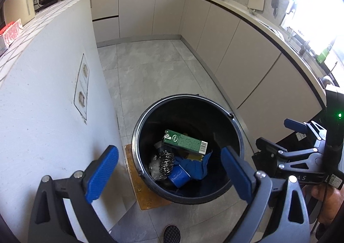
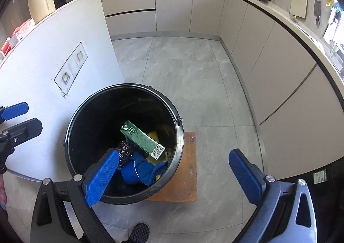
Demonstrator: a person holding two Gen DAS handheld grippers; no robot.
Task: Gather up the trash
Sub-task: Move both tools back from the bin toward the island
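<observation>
A black bucket (image 1: 234,126) stands on a brown board (image 1: 148,197) on the floor. Inside lie a green carton (image 1: 185,141), a steel scouring ball (image 1: 166,161), a blue cloth (image 1: 197,166), a blue cup (image 1: 179,177) and something yellow. My left gripper (image 1: 169,172) is open and empty above the bucket. The right wrist view shows the bucket (image 2: 86,113), the carton (image 2: 143,139), the scouring ball (image 2: 125,152) and the cup (image 2: 130,173). My right gripper (image 2: 175,175) is open and empty above the bucket's near rim; it also shows in the left wrist view (image 1: 277,137).
A white counter side (image 1: 47,96) rises just left of the bucket, with a red box (image 1: 13,32) on top. Beige cabinets (image 1: 247,53) run along the back and right. Grey tiled floor (image 1: 150,70) lies beyond the bucket. A dark shoe tip (image 2: 138,233) shows below.
</observation>
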